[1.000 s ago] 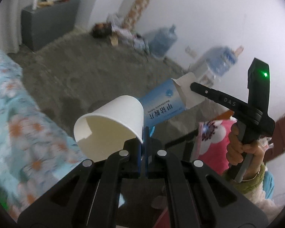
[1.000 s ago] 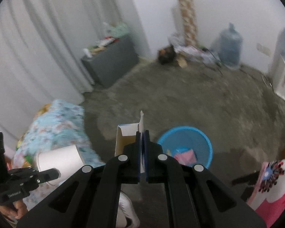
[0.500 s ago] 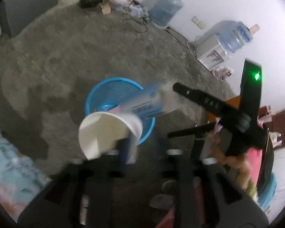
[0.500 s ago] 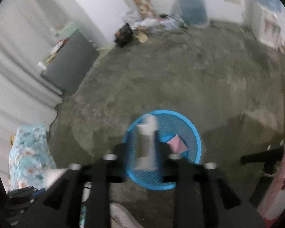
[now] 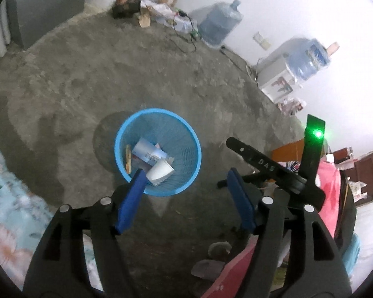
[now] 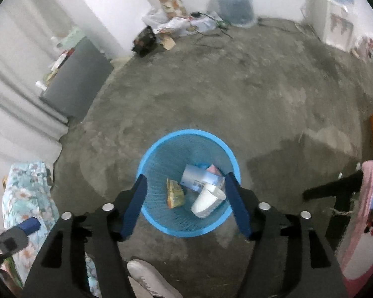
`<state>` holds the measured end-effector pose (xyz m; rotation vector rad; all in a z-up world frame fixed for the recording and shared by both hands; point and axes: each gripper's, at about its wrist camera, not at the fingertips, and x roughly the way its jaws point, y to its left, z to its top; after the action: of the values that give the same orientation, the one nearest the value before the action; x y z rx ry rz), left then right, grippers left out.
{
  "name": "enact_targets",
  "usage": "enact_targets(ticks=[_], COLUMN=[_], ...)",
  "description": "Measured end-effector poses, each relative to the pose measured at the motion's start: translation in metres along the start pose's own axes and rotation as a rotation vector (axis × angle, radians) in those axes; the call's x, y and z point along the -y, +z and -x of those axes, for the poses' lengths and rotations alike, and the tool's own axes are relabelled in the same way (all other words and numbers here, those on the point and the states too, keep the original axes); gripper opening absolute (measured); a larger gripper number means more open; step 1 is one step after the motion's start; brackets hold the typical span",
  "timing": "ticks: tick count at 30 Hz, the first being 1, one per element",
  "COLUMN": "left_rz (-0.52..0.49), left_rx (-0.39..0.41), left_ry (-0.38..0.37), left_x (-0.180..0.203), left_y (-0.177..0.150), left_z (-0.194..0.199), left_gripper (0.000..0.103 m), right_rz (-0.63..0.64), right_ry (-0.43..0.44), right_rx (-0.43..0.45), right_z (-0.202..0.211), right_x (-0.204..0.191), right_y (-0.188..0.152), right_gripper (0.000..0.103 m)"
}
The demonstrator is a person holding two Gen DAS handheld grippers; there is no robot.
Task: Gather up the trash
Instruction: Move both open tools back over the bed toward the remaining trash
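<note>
We hold both tools above a blue mesh bin point(image 6: 161, 154) standing on the bare concrete floor point(image 6: 236, 87). Our left tool point(image 5: 186, 177) is spread wide, its blue pads point(image 5: 130, 203) far apart and gripping nothing; the bin's rim sits at about 11 o'clock from its gap. Our right tool point(image 6: 185, 182) is equally wide open and empty, its two pads framing the bin's near rim, with the basket straight ahead at 12 o'clock.

Inside the bin lie the pieces of trash. A white paper cup point(image 6: 206, 201) lies on its side toward the bin's 4 o'clock edge in the right view, touching a blue-and-white carton point(image 6: 199, 177) that lies just above it. A yellow wrapper point(image 6: 174, 192) lies at the cup's 9 o'clock, apart from it, and something pink point(image 6: 215, 169) peeks out at the carton's 2 o'clock corner. In the left view the cup point(image 5: 160, 172) and carton point(image 5: 148, 151) lie in the bin point(image 5: 186, 129) the same way.

From the left tool's camera the right tool shows at 3 o'clock, black with a green light point(image 5: 317, 134). Two water jugs point(image 5: 220, 26) stand by the far wall at 1 o'clock, a grey cabinet point(image 6: 79, 79) at 10 o'clock in the right view, and a floral bedcover point(image 5: 10, 213) at 8 o'clock in the left view.
</note>
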<state>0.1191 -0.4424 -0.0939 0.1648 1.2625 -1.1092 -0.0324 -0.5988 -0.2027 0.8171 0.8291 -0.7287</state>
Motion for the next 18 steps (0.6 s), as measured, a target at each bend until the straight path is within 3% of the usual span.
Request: enact_targets(ticks=[4, 6, 10, 14, 18], left_rz=[-0.012, -0.014, -0.021, 0.033, 0.097], left_rx=[0.08, 0.122, 0.238, 0.342, 0.428], left_ry=[0.017, 0.039, 0.096, 0.188, 0.291], left_x=[0.0, 0.0, -0.011, -0.041, -0.067], left_y=[-0.014, -0.026, -0.07, -0.13, -0.185], left_z=[0.054, 0.086, 0.162, 0.231, 0.285], left_gripper=[0.067, 0.075, 0.08, 0.085, 0.085], right_rz=[0.122, 0.212, 0.366, 0.53, 0.669], right_ry=[0.001, 0.023, 0.081, 0.199, 0.337], right_rx=[0.047, 0.086, 0.169, 0.204, 0.182], right_z=[0.027, 0.048, 0.089, 0.126, 0.15], right_x=[-0.041, -0.071, -0.123, -0.185, -0.243], right_y=[-0.009, -0.018, -0.034, -0.071, -0.12], right_gripper=[0.074, 0.078, 0.089, 0.094, 0.096])
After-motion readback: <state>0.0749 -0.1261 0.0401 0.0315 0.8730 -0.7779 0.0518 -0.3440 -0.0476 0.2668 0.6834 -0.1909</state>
